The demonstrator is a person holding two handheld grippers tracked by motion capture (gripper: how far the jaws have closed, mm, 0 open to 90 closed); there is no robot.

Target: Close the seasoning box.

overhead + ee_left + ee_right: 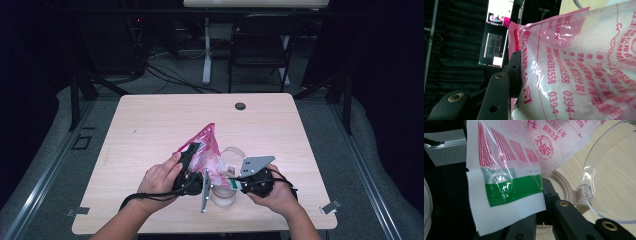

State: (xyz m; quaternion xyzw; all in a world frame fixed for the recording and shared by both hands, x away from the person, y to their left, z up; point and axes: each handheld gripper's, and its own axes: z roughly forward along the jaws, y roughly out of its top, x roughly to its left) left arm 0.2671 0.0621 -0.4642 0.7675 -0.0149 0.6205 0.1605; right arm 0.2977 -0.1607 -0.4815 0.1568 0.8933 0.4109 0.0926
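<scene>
Both hands sit at the near table edge in the high view, around 6 o'clock of the table [150,125]. Left gripper [189,159] points up toward 12, right gripper [239,179] points toward 9, at the bag.

Bag [206,150]: pink and clear plastic, white grains inside, tilted, top corner up at 12, lower end over the jar. I've got it from both sides.

Left gripper view: jaws clamped across the fat body of the bag [579,67], one black jaw pressed against the film at about 7 o'clock, other jaw hidden behind the bag. Red print and grains readable here, not from above. Monitors glow in the dark background at 10 o'clock.

Right gripper view: jaws pinched together on the flat bottom corner of the bag [506,192], the white strip with the green band. That corner is barely visible from the high camera.

Jar [223,192]: clear, standing between my two hands, just under the bag. Its hinged clear lid [614,177] is flipped open at 3 o'clock in the right gripper view, tan rim [564,185] beside it.
</scene>
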